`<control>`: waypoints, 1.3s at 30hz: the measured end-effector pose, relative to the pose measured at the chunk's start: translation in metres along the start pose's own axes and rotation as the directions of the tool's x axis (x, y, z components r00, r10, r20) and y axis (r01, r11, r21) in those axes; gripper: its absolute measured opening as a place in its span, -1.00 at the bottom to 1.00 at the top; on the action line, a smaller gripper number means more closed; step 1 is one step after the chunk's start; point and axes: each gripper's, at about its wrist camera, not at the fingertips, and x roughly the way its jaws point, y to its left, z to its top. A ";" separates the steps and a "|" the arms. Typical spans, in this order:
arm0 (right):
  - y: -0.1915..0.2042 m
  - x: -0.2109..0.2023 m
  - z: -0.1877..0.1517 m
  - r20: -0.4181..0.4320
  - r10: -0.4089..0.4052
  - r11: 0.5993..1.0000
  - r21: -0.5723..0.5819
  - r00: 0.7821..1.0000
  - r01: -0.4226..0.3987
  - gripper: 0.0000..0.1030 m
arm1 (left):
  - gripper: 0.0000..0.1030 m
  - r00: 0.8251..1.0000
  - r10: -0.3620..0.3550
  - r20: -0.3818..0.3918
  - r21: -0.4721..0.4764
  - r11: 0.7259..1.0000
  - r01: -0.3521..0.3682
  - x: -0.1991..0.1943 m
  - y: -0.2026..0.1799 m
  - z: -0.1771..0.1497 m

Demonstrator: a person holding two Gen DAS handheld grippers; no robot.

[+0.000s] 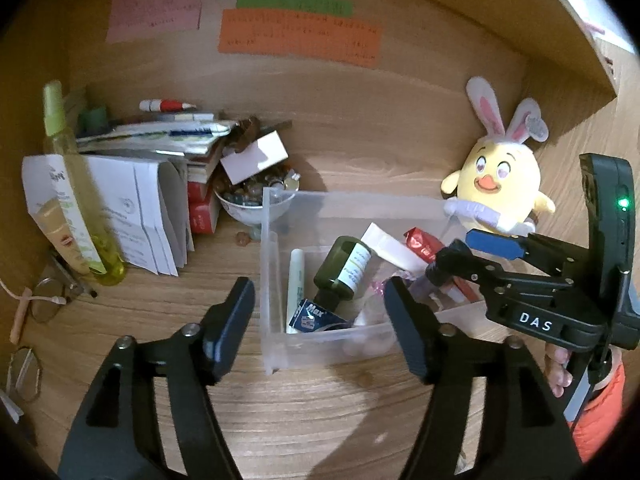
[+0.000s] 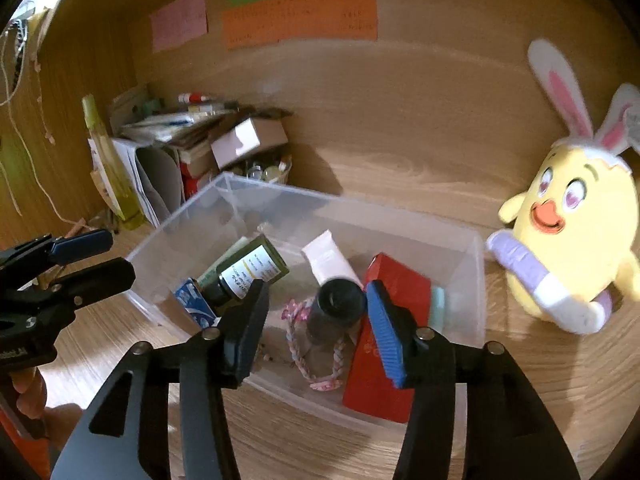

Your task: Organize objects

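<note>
A clear plastic bin (image 2: 472, 264) (image 1: 269, 280) stands on the wooden desk. It holds a dark green bottle (image 2: 256, 266) (image 1: 346, 274), a white tube (image 2: 330, 260), a red box (image 2: 384, 344), a black cylinder (image 2: 336, 308), a blue packet (image 2: 194, 300) and a pink braided band (image 2: 300, 344). My right gripper (image 2: 316, 332) is open above the bin, over the black cylinder, holding nothing. My left gripper (image 1: 320, 328) is open and empty just in front of the bin's near left side. In the left wrist view the right gripper (image 1: 460, 256) reaches over the bin.
A yellow plush chick with bunny ears (image 2: 576, 232) (image 1: 496, 184) sits right of the bin. At the back left are stacked papers and boxes (image 1: 160, 184), a yellow-green spray bottle (image 1: 76, 188), a bowl of small items (image 1: 252, 200) and glasses (image 1: 48, 300). Coloured notes (image 1: 300, 36) hang on the back wall.
</note>
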 end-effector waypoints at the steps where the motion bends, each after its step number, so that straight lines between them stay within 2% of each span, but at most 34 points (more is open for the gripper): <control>1: 0.001 -0.005 0.001 0.012 -0.003 1.000 -0.004 1.000 0.003 -0.04 | 0.47 1.000 0.003 0.006 0.001 1.000 -0.003 -0.003 0.000 0.000; 5: 0.006 -0.025 -0.002 0.059 -0.007 1.000 -0.029 0.998 0.009 0.09 | 0.68 0.999 0.019 0.032 0.015 1.000 -0.020 -0.019 -0.004 -0.002; 10: 0.014 -0.054 -0.015 0.107 0.000 0.998 -0.063 0.994 0.007 0.34 | 0.77 0.999 0.022 0.038 0.033 0.999 -0.024 -0.031 -0.008 -0.011; 15: 0.018 -0.071 -0.035 0.106 0.038 0.997 -0.077 0.994 -0.030 0.35 | 0.84 0.999 0.025 0.039 0.048 0.998 -0.027 -0.043 -0.010 -0.023; 22: 0.027 -0.068 -0.077 0.018 0.127 0.991 -0.047 0.992 -0.126 0.35 | 0.85 0.999 0.049 -0.008 0.072 0.996 -0.048 -0.041 -0.009 -0.043; 31: 0.057 -0.049 -0.123 -0.128 0.160 0.982 -0.084 0.979 -0.172 0.34 | 0.85 0.992 0.047 -0.119 0.062 0.997 -0.040 -0.013 -0.002 -0.068; 33: 0.061 -0.046 -0.128 -0.150 0.157 0.980 -0.098 0.976 -0.173 0.23 | 0.85 0.989 0.042 -0.140 0.063 0.997 -0.034 -0.006 -0.002 -0.072; 36: 0.063 -0.044 -0.131 -0.183 0.179 0.975 -0.101 0.967 -0.199 -0.08 | 0.82 0.987 0.040 -0.157 0.075 0.997 -0.029 0.004 -0.006 -0.076; 38: 0.065 -0.039 -0.133 -0.210 0.190 0.972 -0.096 0.959 -0.214 -0.38 | 0.59 0.985 0.038 -0.168 0.088 0.996 -0.024 0.010 -0.009 -0.077; 39: 0.067 -0.040 -0.135 -0.205 0.179 0.973 -0.106 0.962 -0.203 -0.43 | 0.54 0.984 0.035 -0.177 0.094 0.995 -0.018 0.013 -0.011 -0.077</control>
